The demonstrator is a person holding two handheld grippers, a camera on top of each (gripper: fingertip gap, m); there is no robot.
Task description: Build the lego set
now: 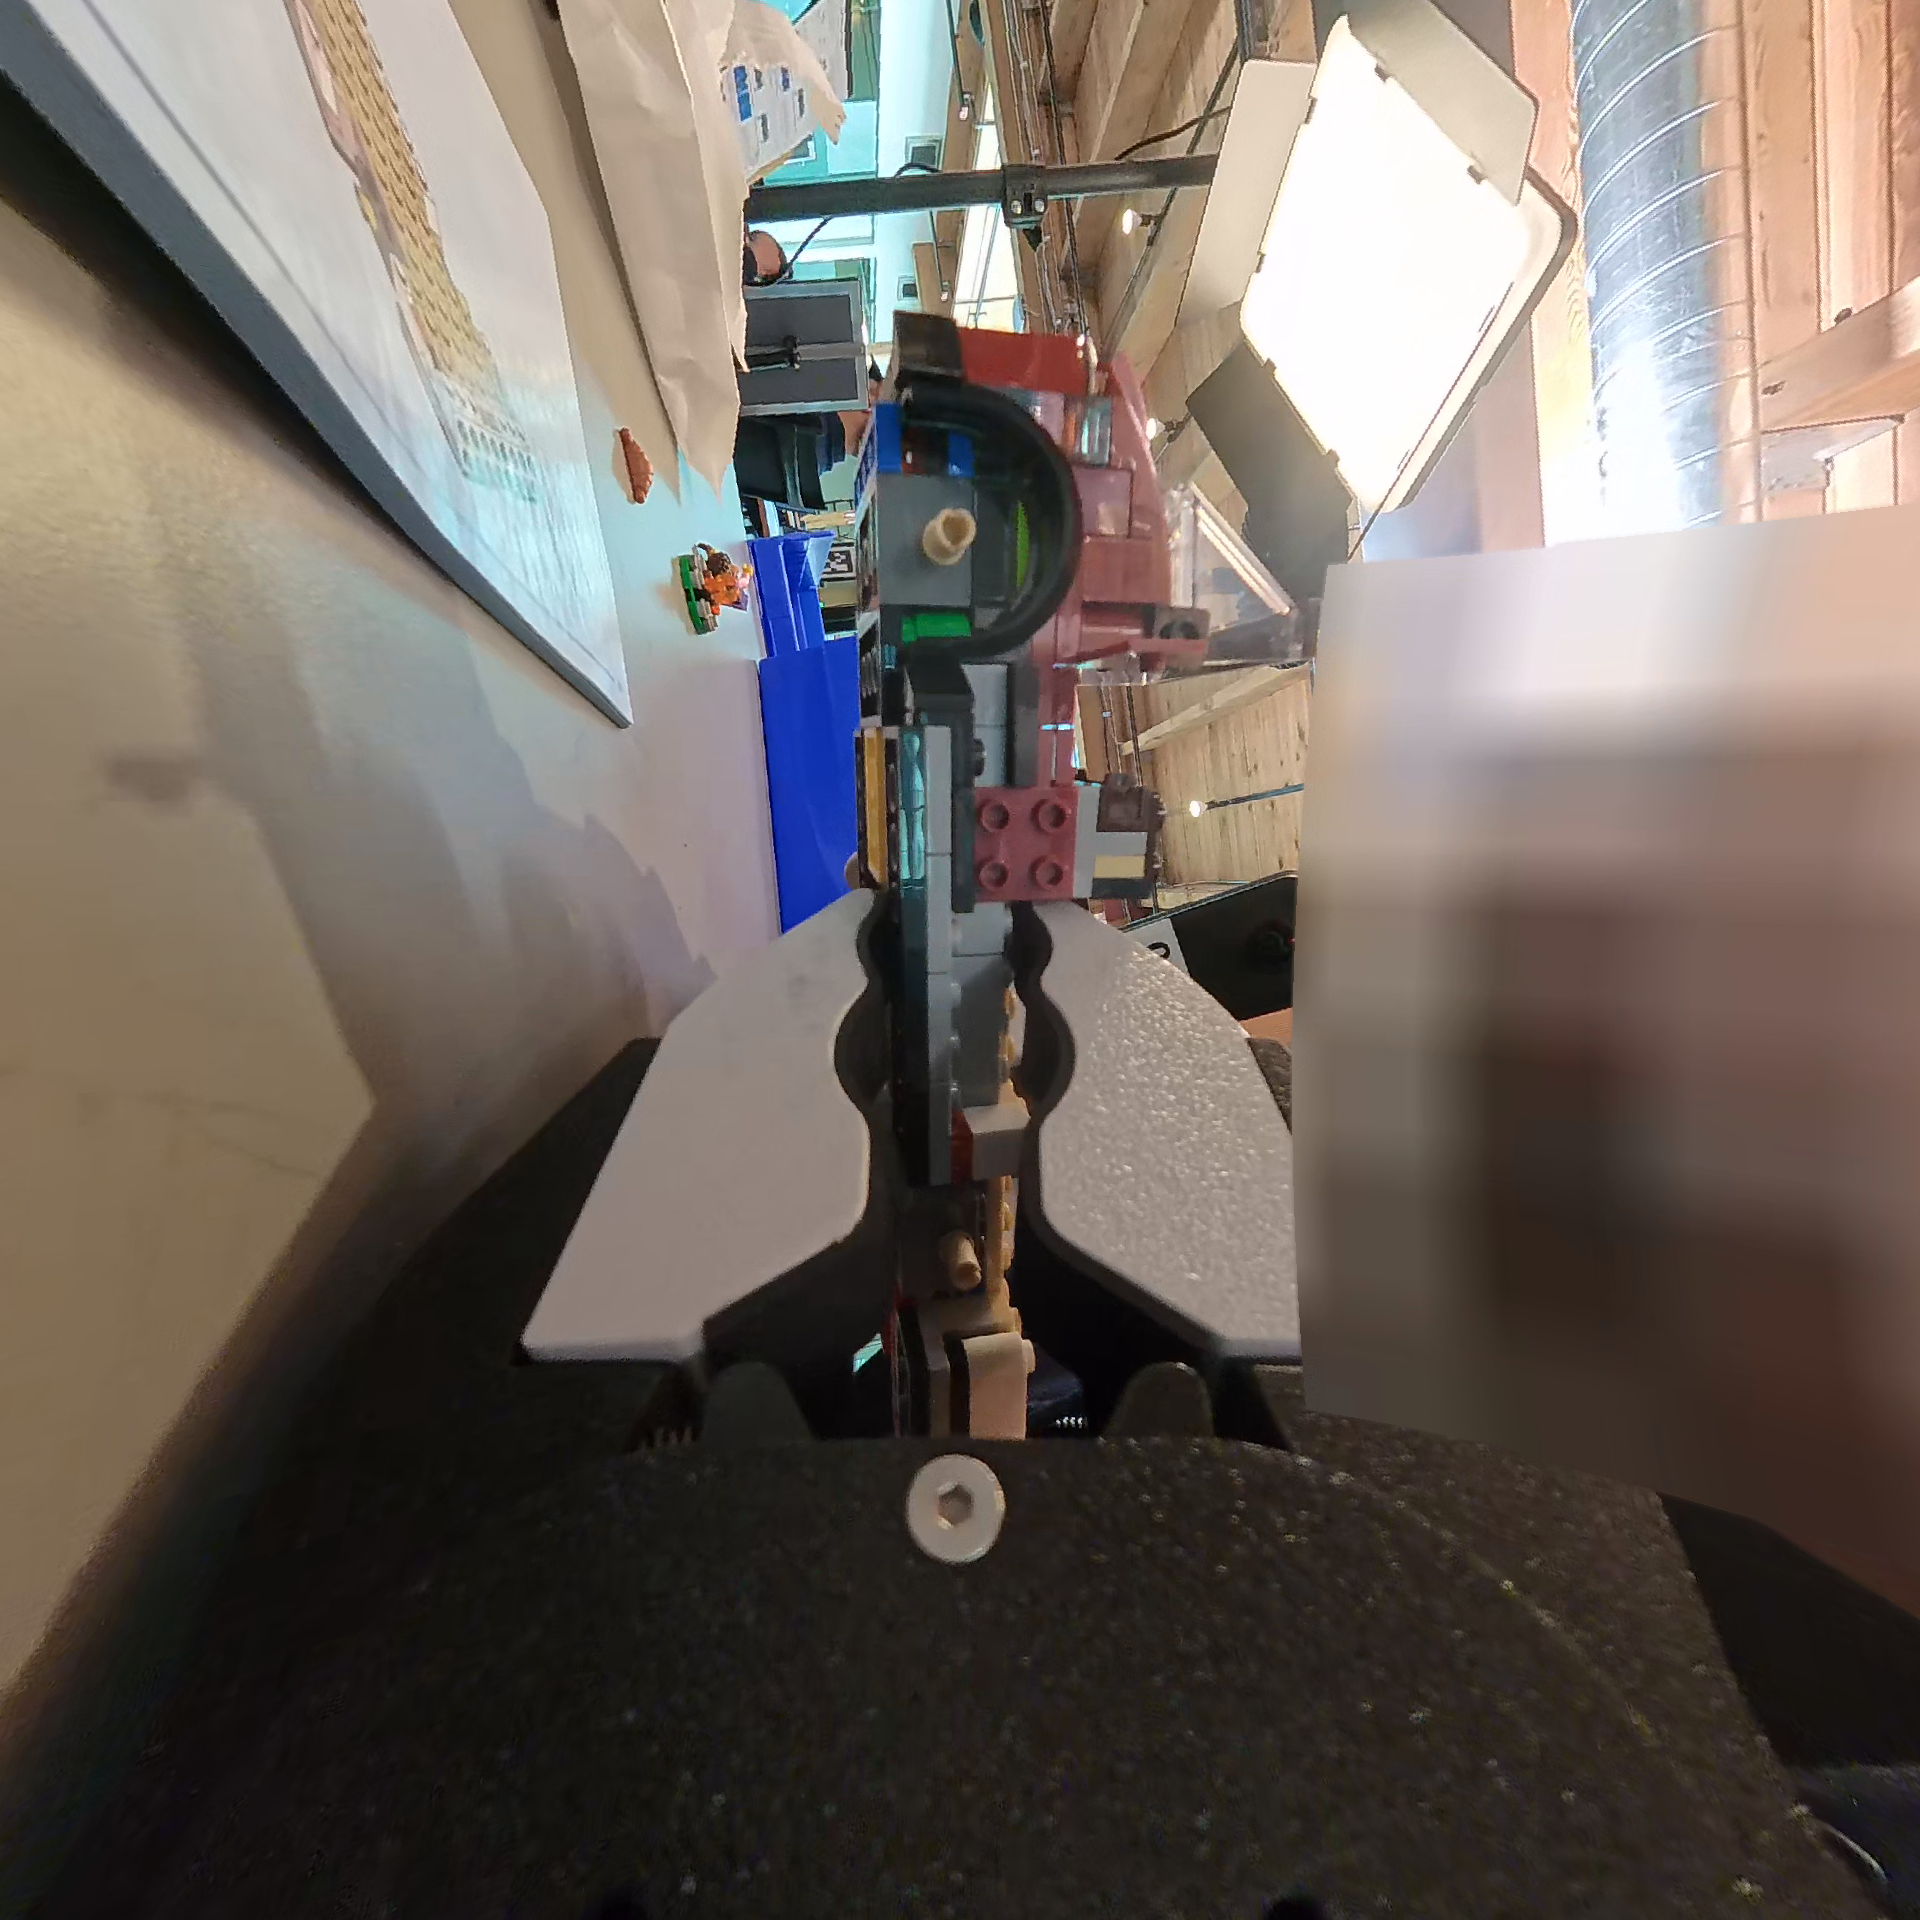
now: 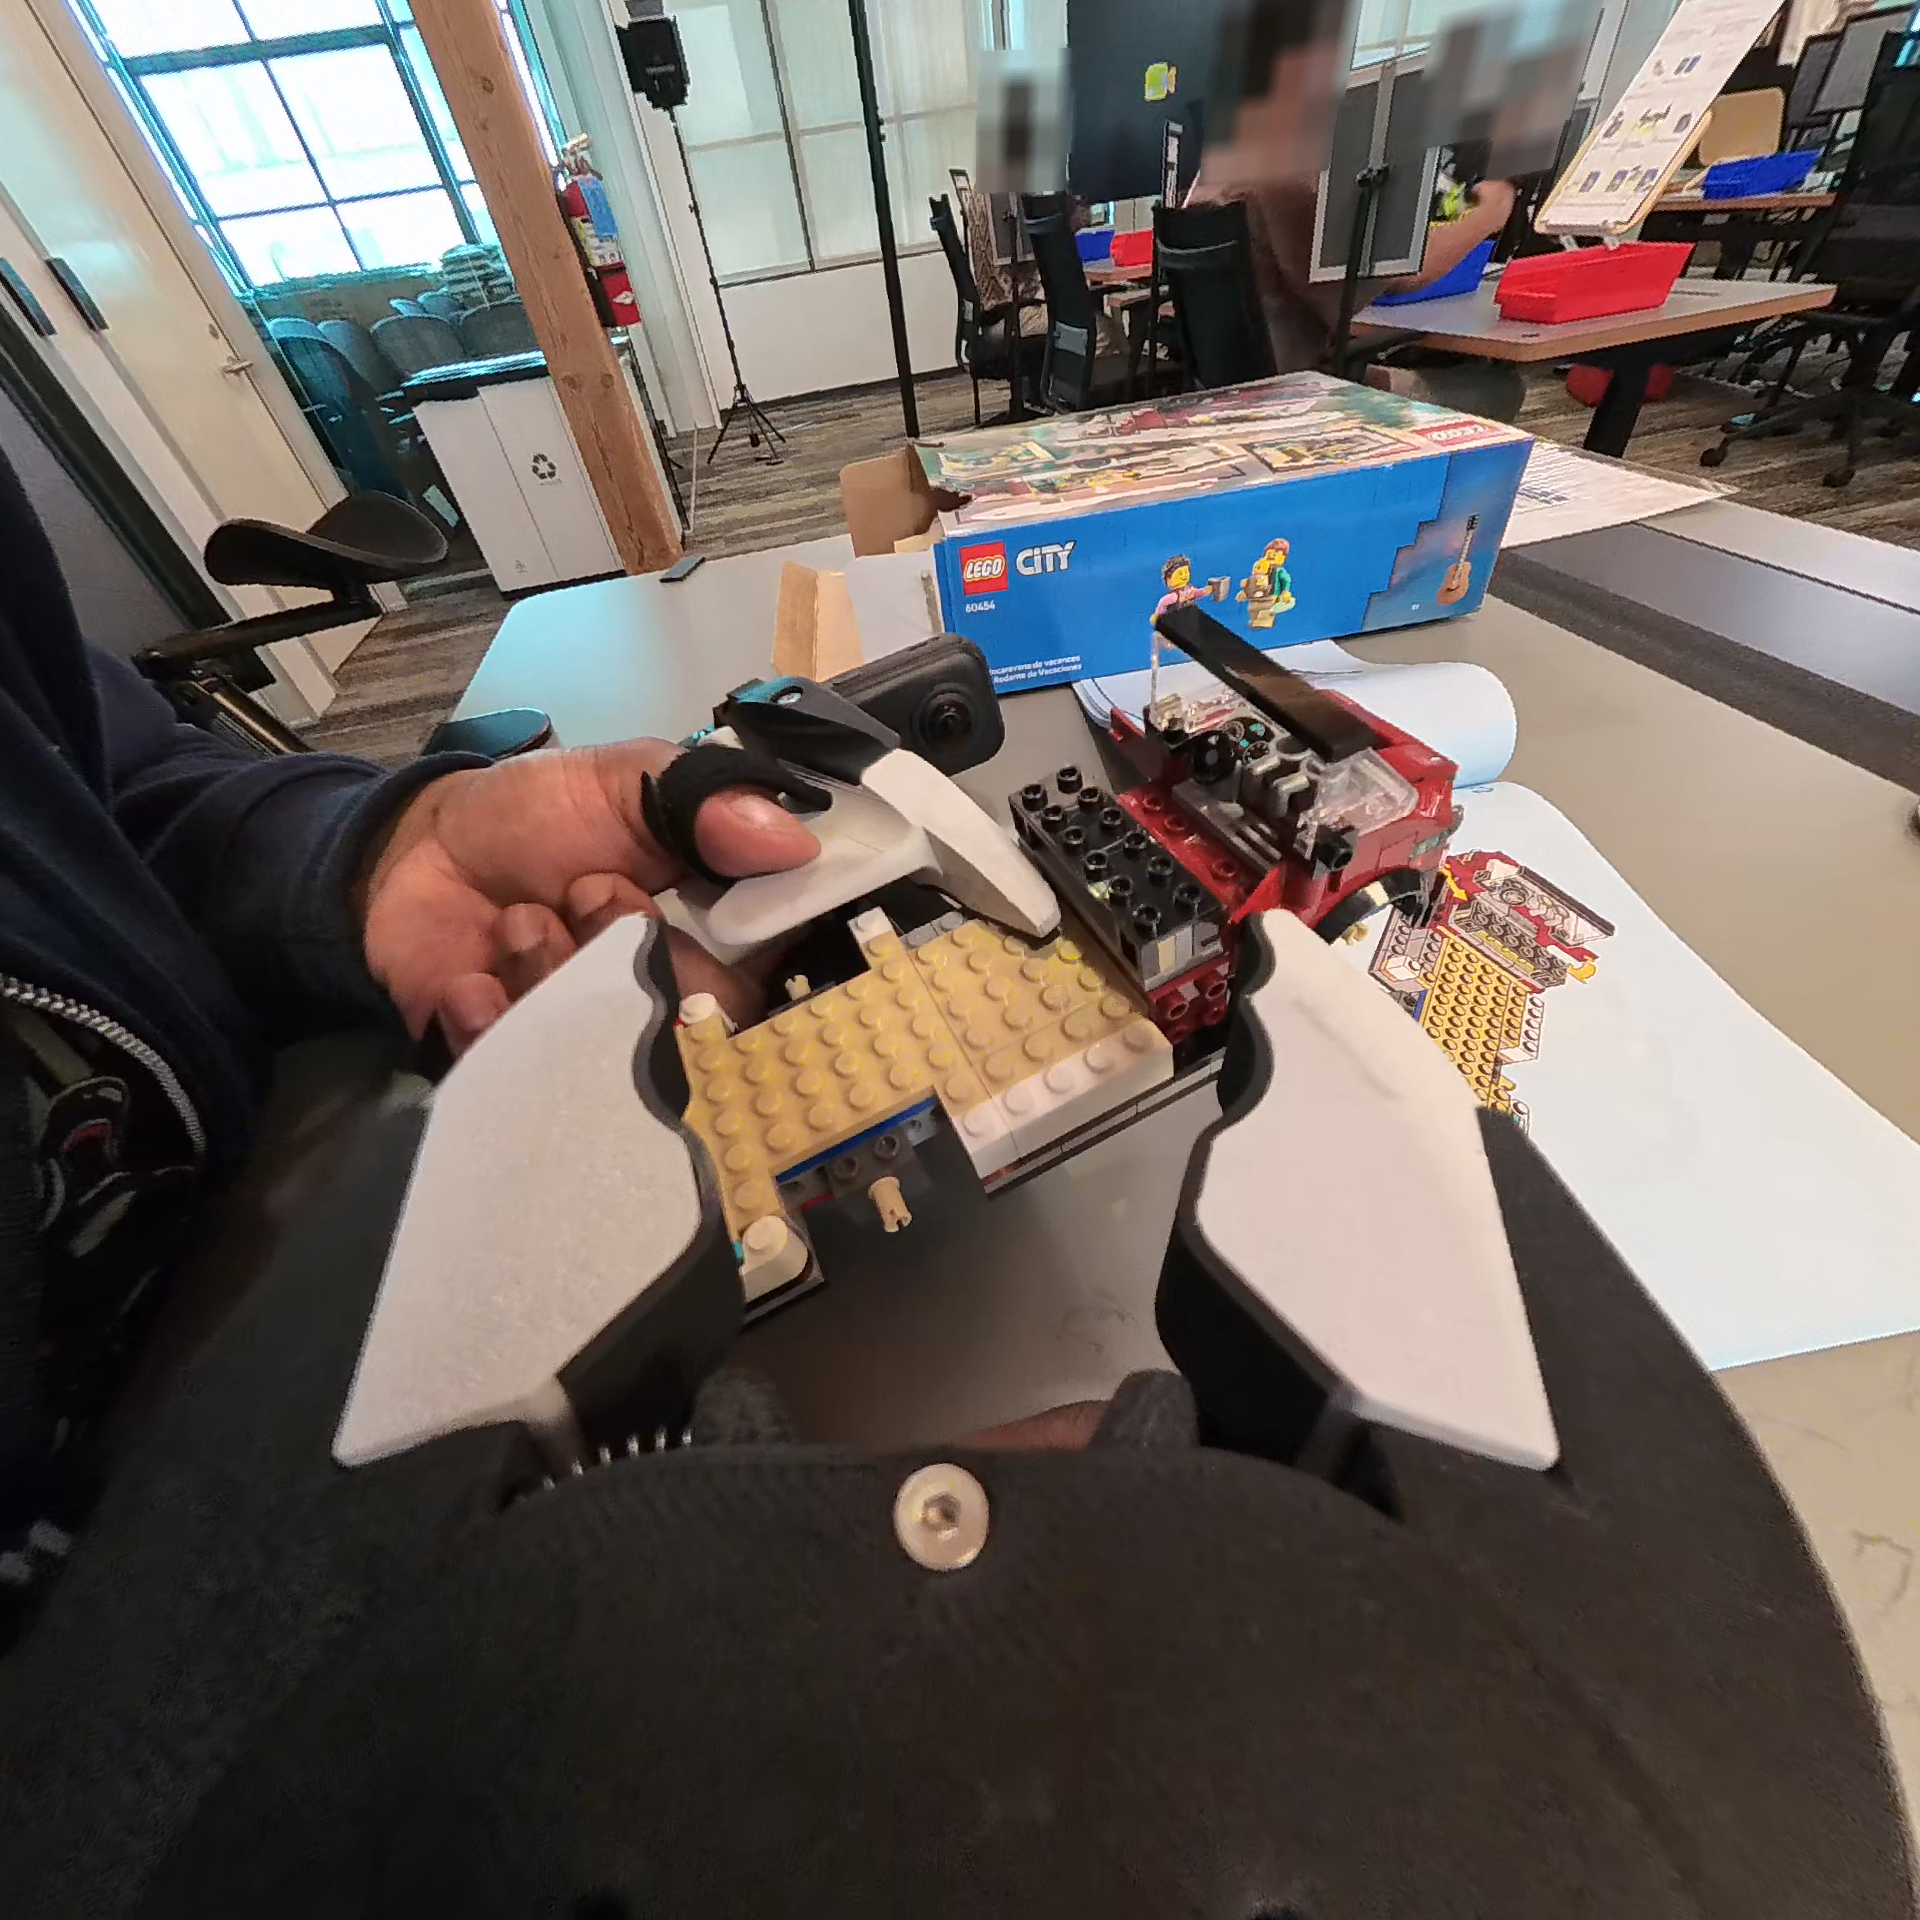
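Observation:
My left gripper [image 1: 951,935] is shut on a brick-built truck [image 1: 966,582], clamping the edge of its flat chassis, which I see edge-on. In the right wrist view the same gripper [image 2: 997,904], held by a hand [image 2: 499,862], pinches the truck's tan studded floor [image 2: 883,1049] from above and below. The dark red cab [image 2: 1299,810] and a black studded block [image 2: 1112,862] sit at the far end. My right gripper [image 2: 956,940] is open wide. The tan floor lies between its fingers, and the pads do not press on it.
A blue brick-set box [image 2: 1226,540] lies behind the truck on the grey table [image 2: 1714,790]. An open instruction booklet [image 2: 1662,1039] lies at the right, and also shows in the left wrist view [image 1: 416,364]. A blue bin [image 1: 800,727] and a small figure build [image 1: 712,587] stand beyond.

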